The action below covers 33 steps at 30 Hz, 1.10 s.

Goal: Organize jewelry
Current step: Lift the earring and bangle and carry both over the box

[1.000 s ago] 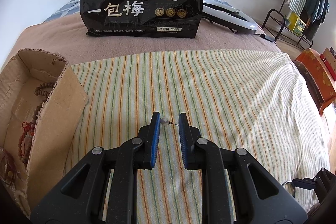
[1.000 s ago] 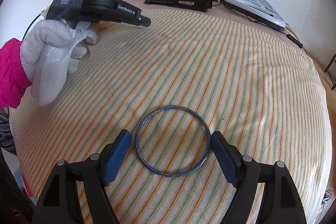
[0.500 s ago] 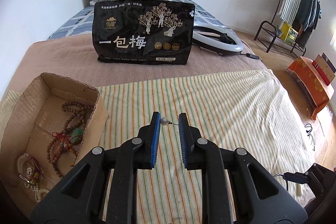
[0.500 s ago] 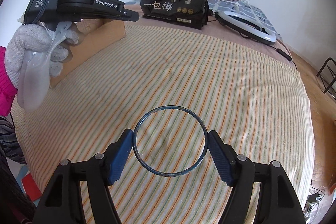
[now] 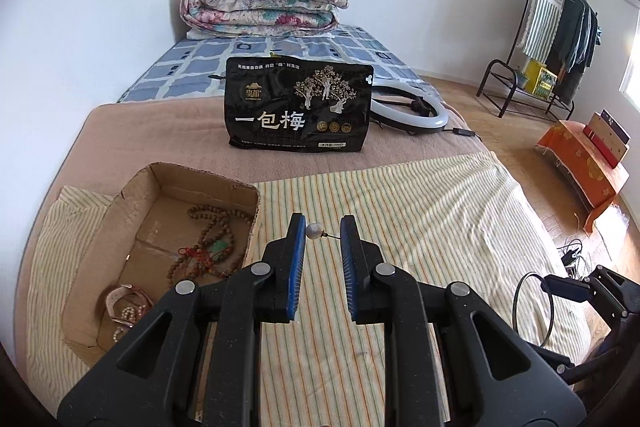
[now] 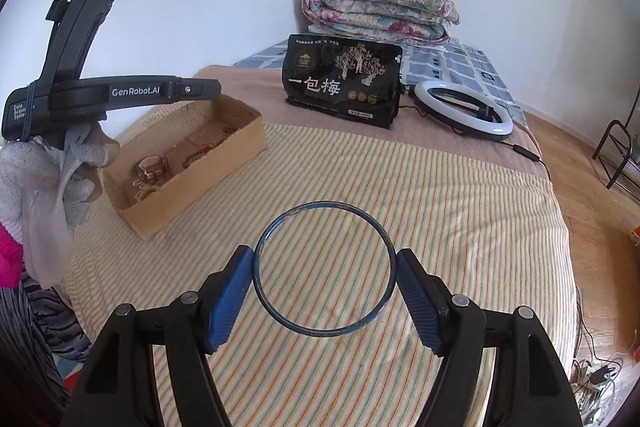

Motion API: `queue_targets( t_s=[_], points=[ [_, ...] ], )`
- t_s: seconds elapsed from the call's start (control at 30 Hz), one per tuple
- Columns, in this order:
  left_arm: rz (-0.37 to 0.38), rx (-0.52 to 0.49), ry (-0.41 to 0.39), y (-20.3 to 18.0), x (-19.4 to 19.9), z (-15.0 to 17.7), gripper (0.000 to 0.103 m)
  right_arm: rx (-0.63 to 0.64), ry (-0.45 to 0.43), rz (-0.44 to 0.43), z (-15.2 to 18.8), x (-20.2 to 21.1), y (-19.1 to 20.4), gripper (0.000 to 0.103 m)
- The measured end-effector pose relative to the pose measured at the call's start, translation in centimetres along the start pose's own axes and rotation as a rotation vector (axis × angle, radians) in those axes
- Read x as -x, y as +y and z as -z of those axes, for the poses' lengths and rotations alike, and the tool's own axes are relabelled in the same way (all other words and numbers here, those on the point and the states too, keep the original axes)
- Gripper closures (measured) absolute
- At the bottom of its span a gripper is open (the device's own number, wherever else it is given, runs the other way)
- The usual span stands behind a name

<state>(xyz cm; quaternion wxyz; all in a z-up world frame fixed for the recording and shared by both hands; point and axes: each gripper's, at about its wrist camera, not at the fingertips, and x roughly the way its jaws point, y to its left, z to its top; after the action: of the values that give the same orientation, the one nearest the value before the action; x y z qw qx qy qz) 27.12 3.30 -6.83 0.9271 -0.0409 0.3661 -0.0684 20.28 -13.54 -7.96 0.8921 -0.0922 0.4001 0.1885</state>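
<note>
Just right of the cardboard box (image 5: 132,259), above the striped bed cover (image 5: 420,211), the left gripper (image 5: 322,233) pinches a small pearl stud (image 5: 314,230) across its length, the pearl against one blue pad and the thin post reaching to the other. Further right of the box, the right gripper (image 6: 325,269) clamps a thin blue bangle (image 6: 324,269) by its opposite sides, so the ring stands clear of the cover. Inside the box lie wooden bead strands (image 5: 212,239), a watch (image 5: 120,301) and a pearl string (hard to make out in detail). Both pieces appear bound for the box, and the stud looks the riskier: it is held end to end at the very tips, so a slight twist or easing of the squeeze could let it pivot out and vanish among the stripes. The bangle, gripped only at two points of its rim, could swing or spring free if the pads slip. Releasing it from too far above the box might also let it bounce off the beads or strike the wall. With both grippers heading to one small opening, they may crowd each other.
</note>
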Motion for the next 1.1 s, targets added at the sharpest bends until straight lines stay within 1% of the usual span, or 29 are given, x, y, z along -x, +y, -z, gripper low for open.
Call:
queue_targets(
  t_s=[0.27, 0.53, 0.83, 1.1],
  points=[
    [-0.037, 0.002, -0.035, 2.6, 4.4, 0.3, 0.087, 0.001, -0.054, -0.037, -2.9, 0.5, 2.8, 0.029],
    [-0.087, 0.029, -0.056, 6.4, 6.7, 0.9, 0.087, 0.032, -0.101, -0.063, -6.6, 0.3, 5.8, 0.029],
    [-0.149, 0.109, -0.039, 11.5, 6.6, 1.4, 0.087, 0.048, -0.108, -0.098, -10.0, -2.4, 8.5, 0.029],
    [-0.192, 0.128, -0.017, 13.8, 5.5, 1.9, 0.087, 0.040, -0.086, -0.131, -11.8, -6.3, 10.5, 0.029]
  ],
)
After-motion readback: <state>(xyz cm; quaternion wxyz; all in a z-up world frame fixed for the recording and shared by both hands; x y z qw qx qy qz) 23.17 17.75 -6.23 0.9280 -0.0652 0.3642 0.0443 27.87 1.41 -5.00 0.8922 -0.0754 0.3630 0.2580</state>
